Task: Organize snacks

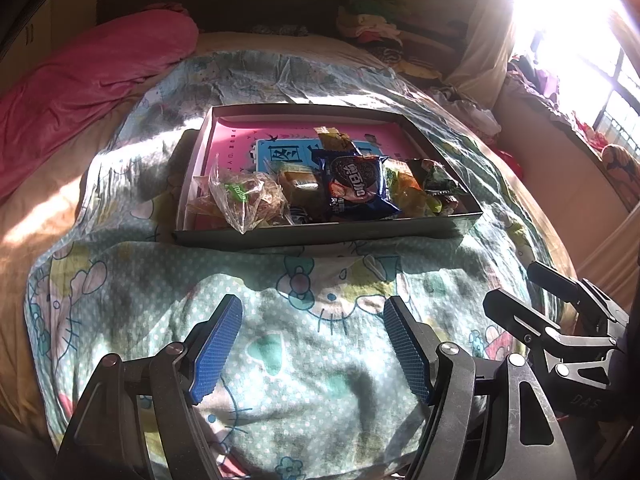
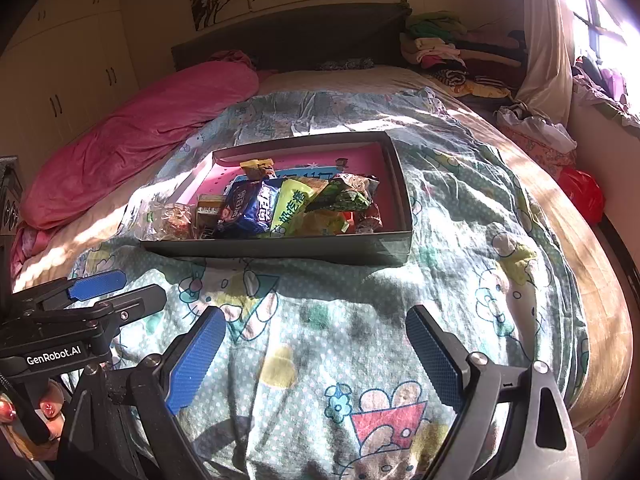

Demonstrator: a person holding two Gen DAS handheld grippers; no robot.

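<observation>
A dark open box with a pink lining lies on the bed and also shows in the right wrist view. Several snack packs are piled in its near half: a clear bag of brown snacks, a dark blue cookie pack, a yellow-green pack and a green-dark pack. My left gripper is open and empty, over the blanket in front of the box. My right gripper is open and empty, beside it to the right.
A cartoon-print blanket covers the bed. A pink quilt lies at the left. Folded clothes are stacked by the headboard. A red bag sits off the right bed edge. Bright window glare is at the upper right.
</observation>
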